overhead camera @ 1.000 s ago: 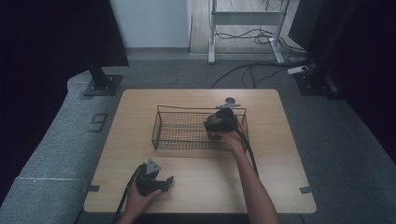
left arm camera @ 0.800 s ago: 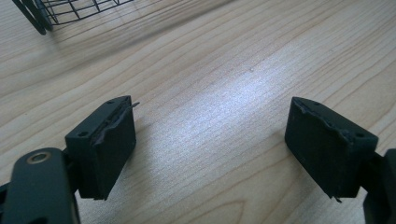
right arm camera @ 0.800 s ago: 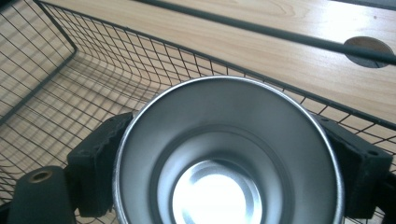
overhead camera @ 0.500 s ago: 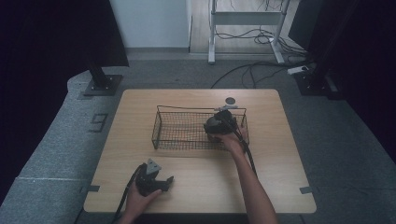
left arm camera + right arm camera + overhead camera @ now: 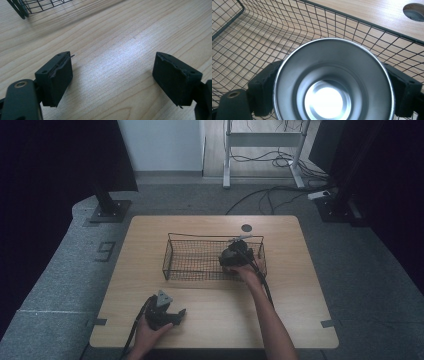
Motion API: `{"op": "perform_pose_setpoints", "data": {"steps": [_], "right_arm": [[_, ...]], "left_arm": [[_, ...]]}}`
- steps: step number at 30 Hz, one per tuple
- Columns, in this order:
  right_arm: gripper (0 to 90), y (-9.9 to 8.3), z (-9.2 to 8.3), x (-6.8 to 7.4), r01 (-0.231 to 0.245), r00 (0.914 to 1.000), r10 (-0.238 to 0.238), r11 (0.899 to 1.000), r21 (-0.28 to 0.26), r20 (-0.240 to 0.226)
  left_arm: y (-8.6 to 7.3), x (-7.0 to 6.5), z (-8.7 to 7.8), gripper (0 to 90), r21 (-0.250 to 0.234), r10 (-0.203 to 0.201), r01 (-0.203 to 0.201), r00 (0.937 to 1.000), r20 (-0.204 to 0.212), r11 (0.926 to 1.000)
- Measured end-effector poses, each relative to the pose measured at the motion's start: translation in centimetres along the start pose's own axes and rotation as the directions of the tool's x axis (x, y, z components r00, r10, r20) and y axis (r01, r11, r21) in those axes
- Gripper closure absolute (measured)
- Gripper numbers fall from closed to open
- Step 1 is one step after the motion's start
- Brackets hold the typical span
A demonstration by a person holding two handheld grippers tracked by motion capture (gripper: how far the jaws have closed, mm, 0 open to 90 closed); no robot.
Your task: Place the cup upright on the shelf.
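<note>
A shiny steel cup (image 5: 333,82), seen from its open mouth, sits clamped between the two black jaws of my right gripper (image 5: 332,85). That gripper (image 5: 235,256) hangs inside the right end of a black wire basket (image 5: 197,251) in the middle of the wooden table. The cup itself is hidden by the gripper in the high view. My left gripper (image 5: 162,312) rests near the table's front edge, left of centre. Its jaws stand wide apart over bare wood, so the left gripper (image 5: 112,82) is open and holds nothing.
The basket's corner (image 5: 22,8) lies just ahead of the left gripper. A round cable hole (image 5: 246,227) is cut in the table behind the basket, also visible as a grey hole (image 5: 414,11). Black stands and cables lie on the floor beyond the table.
The right gripper with the cup has shifted very slightly inside the basket's right end. The left gripper has stayed put.
</note>
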State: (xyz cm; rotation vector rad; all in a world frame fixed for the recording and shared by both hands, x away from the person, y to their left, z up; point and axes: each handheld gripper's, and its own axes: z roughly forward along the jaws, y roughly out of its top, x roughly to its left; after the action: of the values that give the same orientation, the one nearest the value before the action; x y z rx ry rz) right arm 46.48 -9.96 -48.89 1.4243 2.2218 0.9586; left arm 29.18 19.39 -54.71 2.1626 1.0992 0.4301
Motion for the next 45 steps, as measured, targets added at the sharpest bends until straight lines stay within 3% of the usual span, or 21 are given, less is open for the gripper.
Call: {"op": "perform_pose_setpoints", "data": {"steps": [7, 12, 17, 18, 25, 34, 45], "right_arm": [[10.9, 0.0, -0.1, 0.0, -0.011, 0.9993, 0.011, 1.0, 0.007, 0.036], [5.7, 0.0, -0.4, 0.0, -0.009, 0.9998, 0.009, 1.0, -0.007, 0.017], [2.9, 0.2, -1.5, 0.0, -0.006, 1.0, 0.006, 0.998, -0.068, -0.008], [2.9, 0.3, -2.1, 0.0, -0.008, 0.9999, 0.007, 0.995, -0.101, -0.012], [4.0, 0.2, -3.9, 0.2, 0.0, 0.9998, -0.002, 0.99, -0.14, -0.017], [7.5, -1.8, -7.3, 0.2, 0.001, 0.9989, -0.012, 0.969, -0.249, -0.044], [9.8, -4.4, -9.7, 0.6, 0.016, 0.9973, -0.035, 0.958, -0.287, -0.064]], "left_arm": [[0.0, 0.0, 0.0, 16.3, 0.0, 0.0, 0.0, 1.0, 0.0, 1.0], [0.0, 0.0, 0.0, 16.3, 0.0, -0.001, 0.001, 1.0, 0.001, 1.0], [0.0, 0.0, 0.0, 16.3, 0.0, 0.0, 0.0, 1.0, 0.0, 1.0], [0.0, 0.0, 0.0, 16.3, 0.0, 0.0, 0.0, 1.0, 0.0, 1.0], [0.0, 0.0, 0.0, 16.4, 0.001, 0.0, 0.0, 1.0, 0.0, 1.0], [0.0, 0.0, 0.0, 16.4, 0.001, 0.0, 0.0, 1.0, -0.001, 1.0], [0.0, 0.0, 0.0, 16.3, -0.001, -0.002, 0.002, 1.0, -0.001, 1.0]]}}
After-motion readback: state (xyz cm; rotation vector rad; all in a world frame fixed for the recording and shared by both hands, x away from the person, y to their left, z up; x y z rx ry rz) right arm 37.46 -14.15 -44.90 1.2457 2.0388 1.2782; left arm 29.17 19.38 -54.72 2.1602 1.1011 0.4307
